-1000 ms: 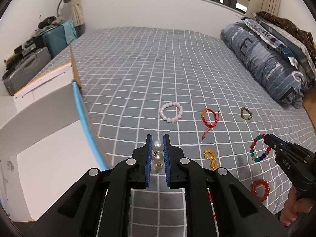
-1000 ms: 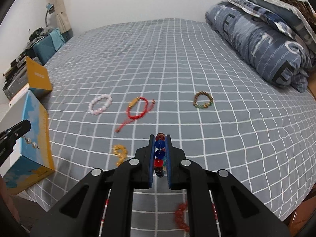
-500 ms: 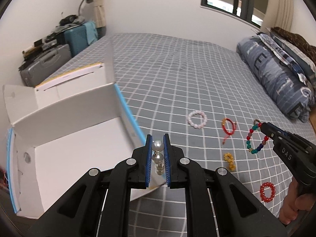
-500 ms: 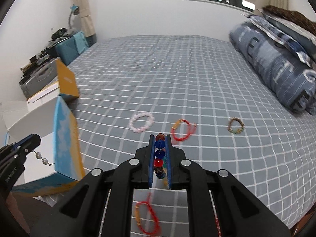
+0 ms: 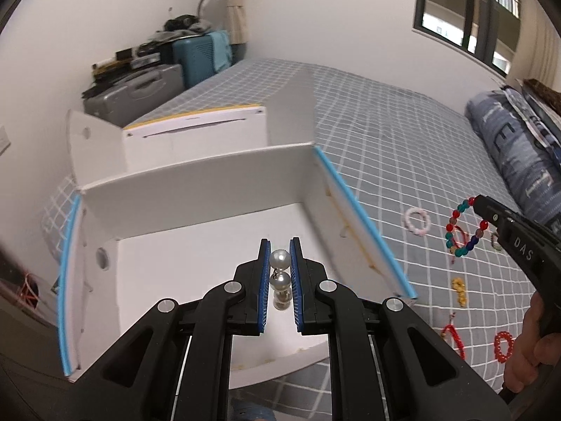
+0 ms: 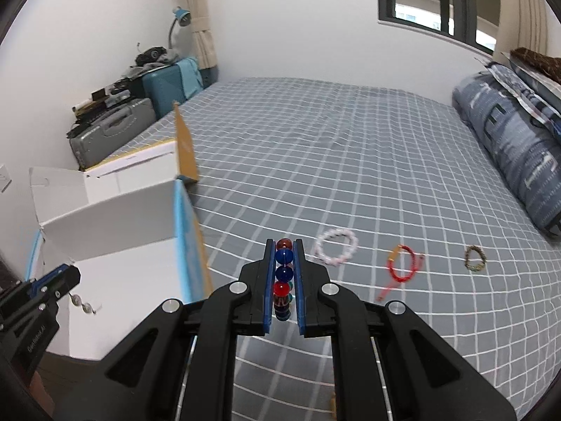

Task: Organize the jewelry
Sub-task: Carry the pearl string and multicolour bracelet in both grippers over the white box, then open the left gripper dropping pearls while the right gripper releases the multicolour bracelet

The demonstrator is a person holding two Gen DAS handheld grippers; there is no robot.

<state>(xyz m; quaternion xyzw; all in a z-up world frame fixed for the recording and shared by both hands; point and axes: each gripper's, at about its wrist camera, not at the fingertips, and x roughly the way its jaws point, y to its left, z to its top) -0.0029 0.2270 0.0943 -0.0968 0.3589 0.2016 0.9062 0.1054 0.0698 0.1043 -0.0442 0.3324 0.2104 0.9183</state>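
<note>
Swinging left over the past second, the left gripper [image 5: 279, 256] now hangs above the open white box [image 5: 196, 182], where earlier it faced the bedspread; its jaws are clamped on a pearl strand [image 5: 280, 275], so release into the box looks like the next step. In the same view, the right gripper [image 5: 478, 203] is off to the right, carrying a multicolour bracelet [image 5: 464, 228] above the bed [image 5: 350, 112]. A pink bracelet [image 5: 417, 221], yellow beads [image 5: 459, 291] and red pieces [image 5: 503, 345] lie uncollected. From the right wrist, the right gripper [image 6: 284, 245] is closed on the multicolour bracelet [image 6: 283, 273] and has turned toward the box [image 6: 115, 217]. The left gripper [image 6: 70, 273] occupies the opening, so entries need staggering. The box wall [image 6: 186, 238] stands between bracelet and interior.
</note>
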